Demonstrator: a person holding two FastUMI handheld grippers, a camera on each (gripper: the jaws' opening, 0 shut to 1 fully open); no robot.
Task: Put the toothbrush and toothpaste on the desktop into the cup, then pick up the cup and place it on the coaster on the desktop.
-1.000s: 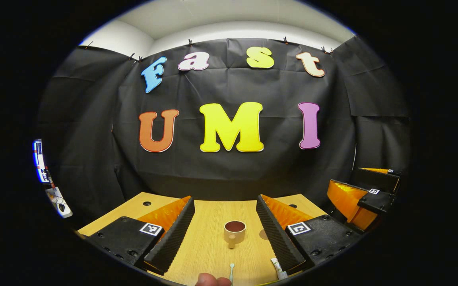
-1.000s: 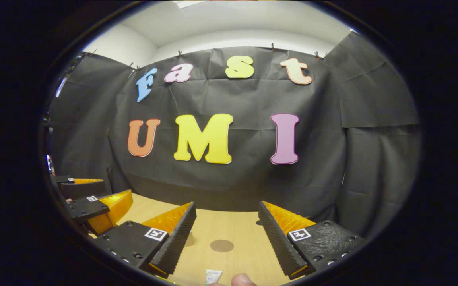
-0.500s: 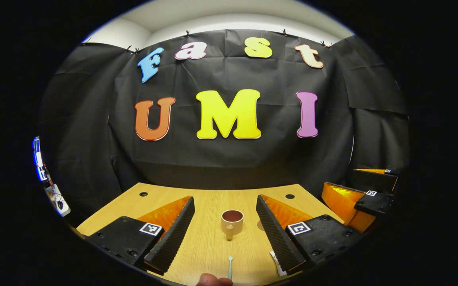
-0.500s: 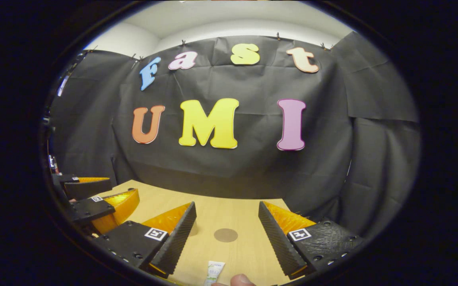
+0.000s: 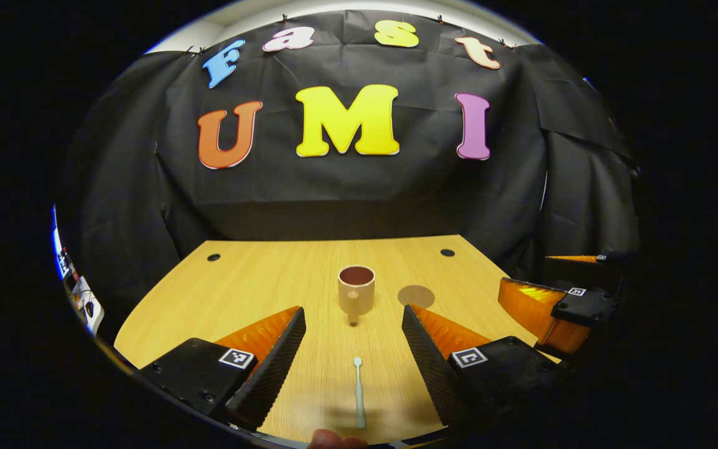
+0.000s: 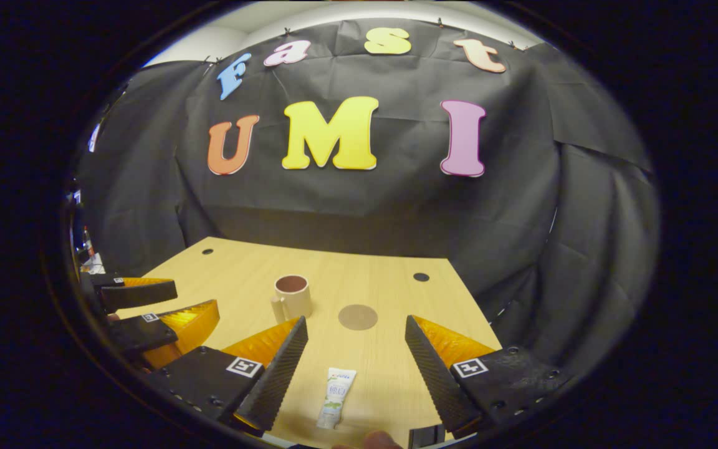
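Note:
A beige cup [image 5: 356, 292] with a dark inside stands upright mid-table, its handle toward me; it also appears at cup [image 6: 291, 296]. A round brown coaster [image 5: 416, 295] lies flat to its right, seen too as coaster [image 6: 358, 317]. A pale toothbrush [image 5: 358, 392] lies on the wood between the fingers of my left gripper [image 5: 353, 321], which is open above the near edge. A white toothpaste tube [image 6: 336, 389] lies between the fingers of my right gripper [image 6: 356, 333], also open. The right gripper [image 5: 555, 305] shows at the right of the left gripper view, the left gripper [image 6: 147, 312] at the left of the right gripper view.
The wooden desktop [image 5: 259, 287] has two small round cable holes near its far edge, hole [image 5: 213, 257] and hole [image 5: 447, 252]. The black cloth wall stands right behind the table. A fingertip [image 5: 334, 441] shows at the bottom of the left gripper view.
Both grippers have tilted downward, so the wall has slid up and more desktop shows. The cup, coaster, toothbrush and toothpaste now lie fuller in view. Nothing on the table has moved.

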